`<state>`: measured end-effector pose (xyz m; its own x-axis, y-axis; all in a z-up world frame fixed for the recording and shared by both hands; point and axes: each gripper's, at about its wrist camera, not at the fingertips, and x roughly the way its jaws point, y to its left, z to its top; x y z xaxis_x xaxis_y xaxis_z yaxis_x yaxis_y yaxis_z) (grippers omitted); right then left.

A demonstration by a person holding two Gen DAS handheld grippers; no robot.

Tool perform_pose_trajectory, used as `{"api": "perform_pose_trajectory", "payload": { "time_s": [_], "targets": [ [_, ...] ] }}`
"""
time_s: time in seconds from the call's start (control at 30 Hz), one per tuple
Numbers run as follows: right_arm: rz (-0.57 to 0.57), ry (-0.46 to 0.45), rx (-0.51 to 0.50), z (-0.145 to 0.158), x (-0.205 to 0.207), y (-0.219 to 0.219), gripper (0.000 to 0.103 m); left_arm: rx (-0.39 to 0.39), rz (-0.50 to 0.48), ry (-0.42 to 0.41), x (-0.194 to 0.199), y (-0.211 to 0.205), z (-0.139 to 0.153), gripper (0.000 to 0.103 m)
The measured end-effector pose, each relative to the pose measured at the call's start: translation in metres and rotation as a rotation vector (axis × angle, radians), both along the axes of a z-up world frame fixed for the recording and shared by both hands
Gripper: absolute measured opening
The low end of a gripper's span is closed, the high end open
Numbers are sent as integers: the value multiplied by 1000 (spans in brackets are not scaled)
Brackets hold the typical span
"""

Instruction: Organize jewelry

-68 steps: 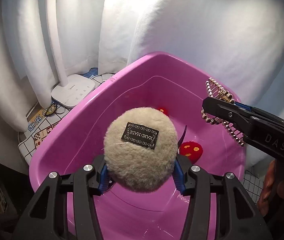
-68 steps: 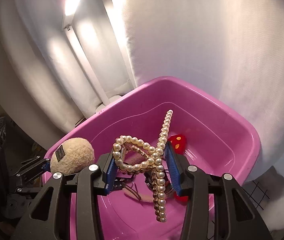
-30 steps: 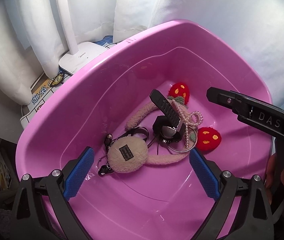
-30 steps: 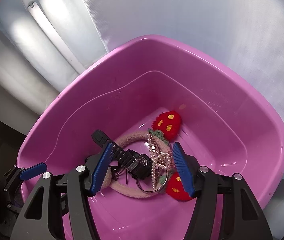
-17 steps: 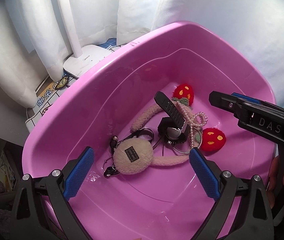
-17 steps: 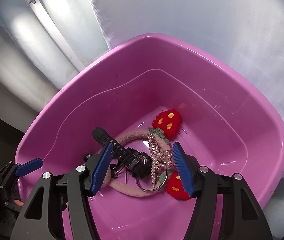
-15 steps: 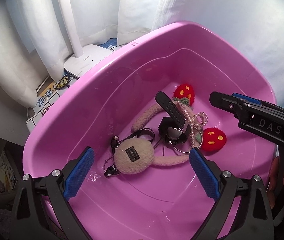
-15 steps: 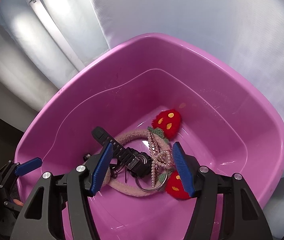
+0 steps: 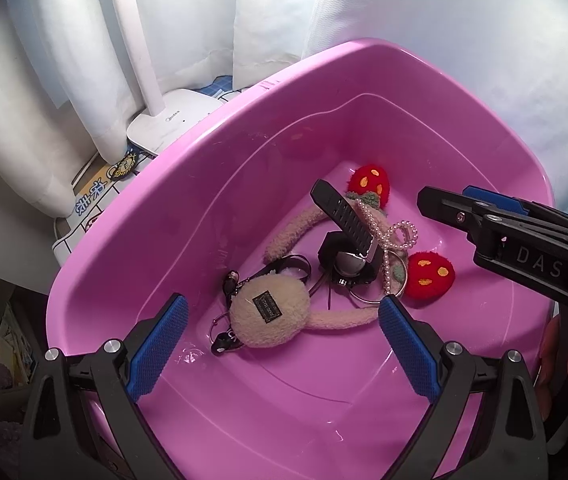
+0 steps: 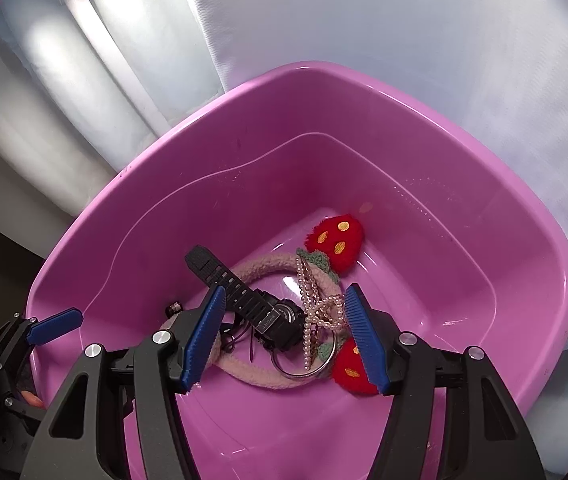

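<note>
Looking along the left gripper (image 9: 282,334), its blue-padded jaws stand wide apart and hold nothing, poised over the near rim of a pink basin (image 9: 188,184) where the jewelry lies in a heap on the floor. Nearest is a beige plush pom-pom (image 9: 270,311) on a keyring, likely light and squashy, easiest to pinch across its body. Behind it a black watch (image 9: 345,246) lies over a fuzzy headband (image 9: 291,234) with red strawberry ends; the watch looks stiff and heavier, best taken by the strap. A pearl hair clip (image 9: 387,236) drapes over them, probably slippery and prone to snag. The right gripper (image 9: 479,220) reaches in from the right edge. A white lamp base (image 9: 172,120) sits beyond the basin on the desk. From the right wrist, the right gripper (image 10: 284,340) hovers above the heap, jaws parted and empty, framing the watch (image 10: 260,308) and pearl hair clip (image 10: 315,308), with the headband (image 10: 260,268) curving beneath.
</note>
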<state>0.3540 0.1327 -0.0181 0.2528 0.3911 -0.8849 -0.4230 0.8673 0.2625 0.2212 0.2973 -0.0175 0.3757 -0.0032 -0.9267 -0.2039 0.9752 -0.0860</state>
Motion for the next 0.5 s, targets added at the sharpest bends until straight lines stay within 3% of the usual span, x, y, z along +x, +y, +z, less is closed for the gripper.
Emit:
{"api": "perform_pose_trajectory", "payload": {
  "time_s": [0.5],
  "targets": [
    [0, -6, -4, 2, -4, 1, 63, -9, -7, -16, -4, 2, 4, 94]
  ]
}}
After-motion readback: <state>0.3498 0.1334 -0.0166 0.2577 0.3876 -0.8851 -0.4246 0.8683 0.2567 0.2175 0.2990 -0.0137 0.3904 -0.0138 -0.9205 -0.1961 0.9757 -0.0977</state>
